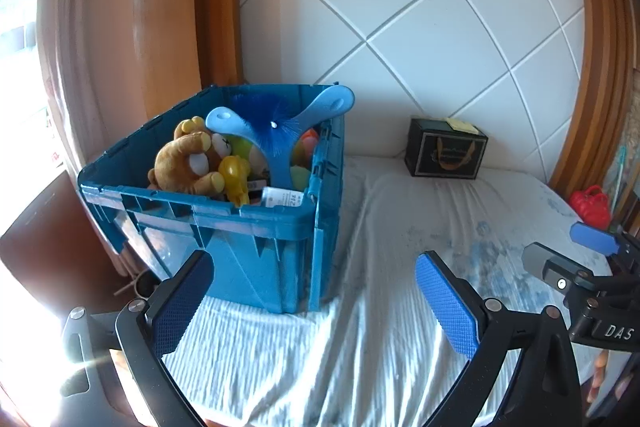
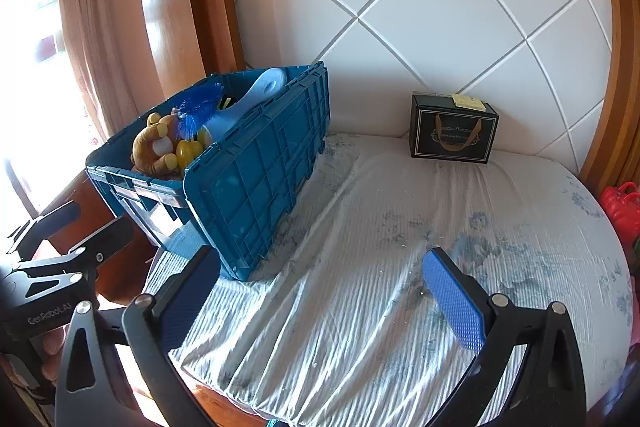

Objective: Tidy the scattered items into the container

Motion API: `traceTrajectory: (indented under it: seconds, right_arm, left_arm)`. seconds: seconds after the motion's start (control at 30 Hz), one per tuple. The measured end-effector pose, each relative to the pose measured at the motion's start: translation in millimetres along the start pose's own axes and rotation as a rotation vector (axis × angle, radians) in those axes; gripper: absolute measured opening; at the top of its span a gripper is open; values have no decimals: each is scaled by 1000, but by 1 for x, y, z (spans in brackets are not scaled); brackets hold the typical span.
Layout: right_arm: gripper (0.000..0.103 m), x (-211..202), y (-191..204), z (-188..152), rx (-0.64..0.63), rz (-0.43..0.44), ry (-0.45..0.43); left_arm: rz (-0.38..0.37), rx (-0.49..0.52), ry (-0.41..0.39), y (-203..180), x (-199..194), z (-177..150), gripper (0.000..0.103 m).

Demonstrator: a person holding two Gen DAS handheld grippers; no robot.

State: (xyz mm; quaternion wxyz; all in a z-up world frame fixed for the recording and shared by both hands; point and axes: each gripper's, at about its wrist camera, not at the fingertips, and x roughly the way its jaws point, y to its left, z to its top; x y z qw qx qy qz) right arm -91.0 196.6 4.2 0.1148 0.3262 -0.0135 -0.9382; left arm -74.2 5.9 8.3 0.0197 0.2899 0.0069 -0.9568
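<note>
A blue plastic crate [image 1: 256,223] [image 2: 256,179] stands on the bed's left side. It holds a brown plush bear [image 1: 188,163] [image 2: 154,147], a yellow toy [image 1: 236,175] [image 2: 188,149], a light-blue Y-shaped brush with blue bristles [image 1: 276,119] [image 2: 244,103] and other small items. My left gripper [image 1: 316,303] is open and empty, just in front of the crate. My right gripper [image 2: 324,299] is open and empty over the sheet, right of the crate. In the left wrist view the right gripper's body shows at the right edge.
A black gift box [image 1: 444,153] [image 2: 452,133] sits against the white quilted headboard [image 1: 420,7]. The bed sheet [image 2: 400,247] is white with faded blue print. A red item [image 1: 590,207] [image 2: 622,207] lies beyond the right bed edge. Curtain [image 2: 92,27] and window at left.
</note>
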Motion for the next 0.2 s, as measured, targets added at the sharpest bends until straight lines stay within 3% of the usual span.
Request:
traceTrajectory:
  seconds: [0.2]
  right_arm:
    - [103, -2, -4, -8, 2, -7, 11]
  left_arm:
    - [0, 4, -1, -7, -7, -6, 102]
